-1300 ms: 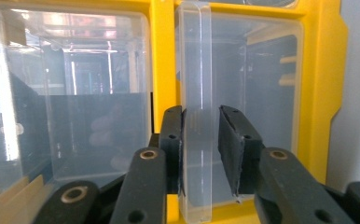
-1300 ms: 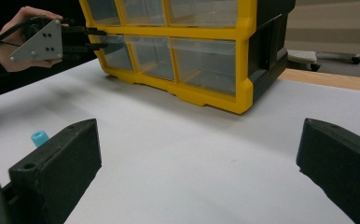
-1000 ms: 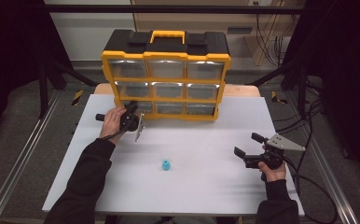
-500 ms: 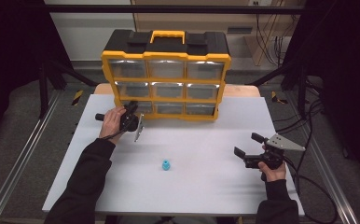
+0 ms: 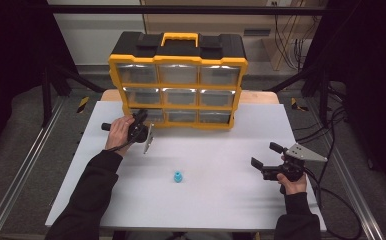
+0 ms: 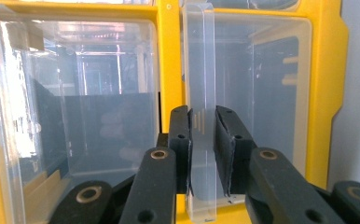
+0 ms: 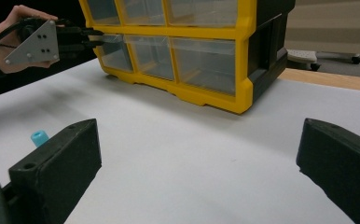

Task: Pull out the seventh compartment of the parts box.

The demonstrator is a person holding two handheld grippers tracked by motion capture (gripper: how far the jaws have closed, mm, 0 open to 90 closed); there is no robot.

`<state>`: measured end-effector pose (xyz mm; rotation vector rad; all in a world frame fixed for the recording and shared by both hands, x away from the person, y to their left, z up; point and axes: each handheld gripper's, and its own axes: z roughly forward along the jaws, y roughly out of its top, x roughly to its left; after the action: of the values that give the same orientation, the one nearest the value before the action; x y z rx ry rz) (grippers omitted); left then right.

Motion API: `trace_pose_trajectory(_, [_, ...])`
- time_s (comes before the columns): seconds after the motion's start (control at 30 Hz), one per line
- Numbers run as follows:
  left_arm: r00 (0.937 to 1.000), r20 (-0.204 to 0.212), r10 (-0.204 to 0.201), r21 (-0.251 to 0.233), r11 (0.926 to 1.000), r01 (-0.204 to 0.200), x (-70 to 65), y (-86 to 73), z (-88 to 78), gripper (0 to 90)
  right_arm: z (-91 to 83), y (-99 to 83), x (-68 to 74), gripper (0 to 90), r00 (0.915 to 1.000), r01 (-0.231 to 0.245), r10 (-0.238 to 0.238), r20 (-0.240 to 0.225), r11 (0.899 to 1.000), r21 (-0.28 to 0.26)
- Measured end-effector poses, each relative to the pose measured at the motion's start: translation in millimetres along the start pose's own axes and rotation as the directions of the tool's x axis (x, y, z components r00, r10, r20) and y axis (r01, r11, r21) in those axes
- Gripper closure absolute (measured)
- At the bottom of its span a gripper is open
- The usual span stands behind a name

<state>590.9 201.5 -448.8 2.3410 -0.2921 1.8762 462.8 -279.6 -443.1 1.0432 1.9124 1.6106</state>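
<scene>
Overhead, white tabletop (image 5: 216,200), seemingly dim room.

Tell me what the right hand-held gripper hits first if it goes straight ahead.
Probably the yellow drawer cabinet: the right hand-held gripper, jaws wide open, faces its bottom row across bare table. Exact depth is unclear.
</scene>
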Motion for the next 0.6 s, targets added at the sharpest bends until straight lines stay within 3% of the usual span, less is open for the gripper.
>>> trace_pose_trajectory(0.6, [1.0,-0.002,-0.009,-0.006,0.9999,0.009,-3.8,1.2,-7.8,76.8,-0.1,0.0,0.0,0.3,1.0,0.001,-0.001,-0.001,1.0,0.002])
